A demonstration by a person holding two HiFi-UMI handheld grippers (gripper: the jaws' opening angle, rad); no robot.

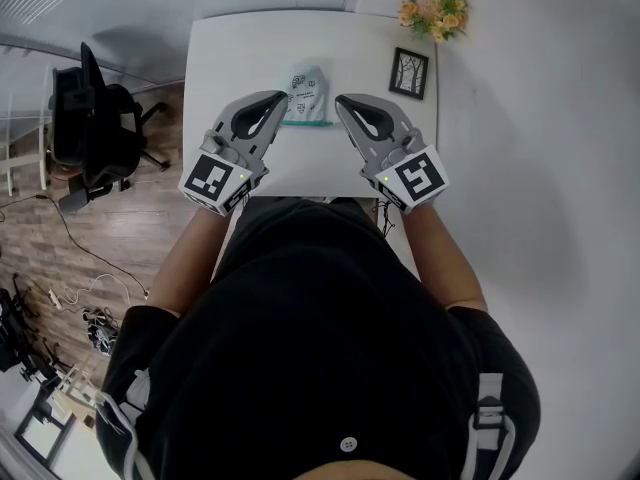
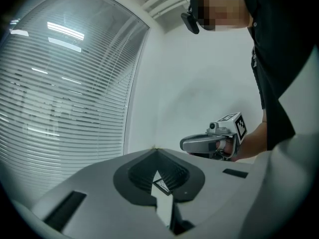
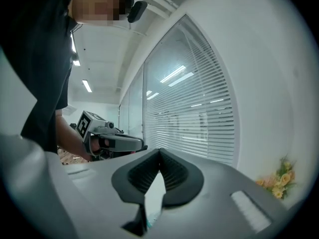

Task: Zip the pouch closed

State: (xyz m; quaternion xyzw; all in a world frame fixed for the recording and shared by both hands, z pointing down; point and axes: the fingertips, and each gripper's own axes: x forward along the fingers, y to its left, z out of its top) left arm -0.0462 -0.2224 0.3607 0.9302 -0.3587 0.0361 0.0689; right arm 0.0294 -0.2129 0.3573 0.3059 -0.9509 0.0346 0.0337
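Observation:
The pouch (image 1: 306, 90) is pale and printed, with a teal zipper strip (image 1: 305, 123) along its near edge. It lies flat near the middle of the white table (image 1: 230, 53). My left gripper (image 1: 282, 95) hangs just left of the pouch and my right gripper (image 1: 341, 99) just right of it, both apart from it. The tips point toward each other. In the left gripper view the jaws (image 2: 155, 150) are shut with nothing between them, and the right gripper (image 2: 212, 143) shows across. In the right gripper view its jaws (image 3: 159, 151) are likewise shut and empty. Neither gripper view shows the pouch clearly.
A small framed picture (image 1: 409, 72) stands at the table's right side, with a bunch of flowers (image 1: 434, 13) behind it. A black office chair (image 1: 95, 118) sits on the wooden floor to the left. Window blinds (image 2: 60, 98) fill the background.

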